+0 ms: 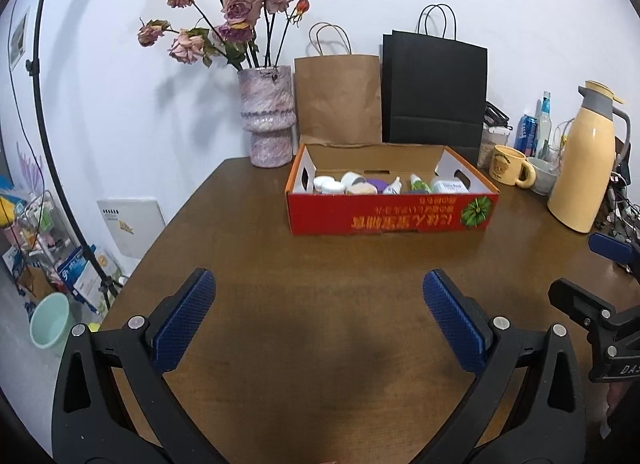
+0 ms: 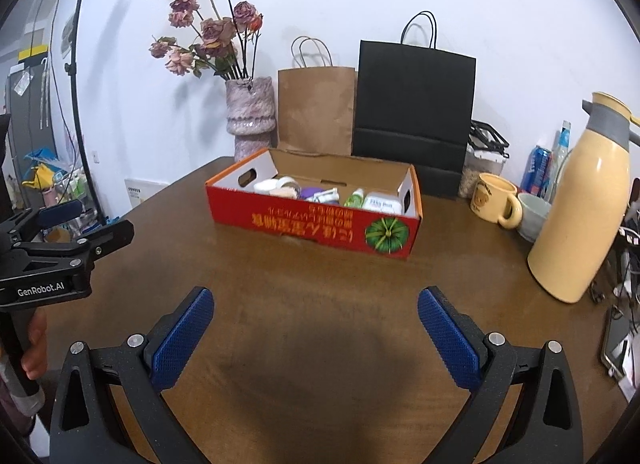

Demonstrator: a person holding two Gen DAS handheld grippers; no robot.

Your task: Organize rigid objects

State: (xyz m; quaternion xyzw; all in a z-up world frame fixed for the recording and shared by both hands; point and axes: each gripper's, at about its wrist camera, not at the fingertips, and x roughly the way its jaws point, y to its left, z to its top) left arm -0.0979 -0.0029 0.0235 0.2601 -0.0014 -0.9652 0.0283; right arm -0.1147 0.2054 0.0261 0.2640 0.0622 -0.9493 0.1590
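Hovering low over the brown wooden surface [image 1: 248, 224], the left hand-held gripper [image 1: 319, 291] has its blue pads spread wide apart with nothing between them. At the far left corner stands a mottled pink vase [image 1: 269, 116] of dried roses [image 1: 224, 12]. Just beside it a brown paper bag [image 1: 338, 100] and a black paper bag [image 1: 434, 92] lean on the wall. In front of both bags sits the red cardboard box [image 1: 390, 216], open-topped, holding small jars, tubes and bottles [image 1: 394, 185]; its yellow print is upside down and unreadable, beside a green pumpkin picture. Bare surface lies between box and grippers. Further right stand a yellow bear mug [image 2: 494, 200], a grey cup [image 2: 534, 214] and a cream thermos jug [image 2: 580, 204]. The right hand-held gripper [image 2: 315, 299] likewise hangs spread apart and empty; "GenRobot.AI" reads on the left tool's body in its view.
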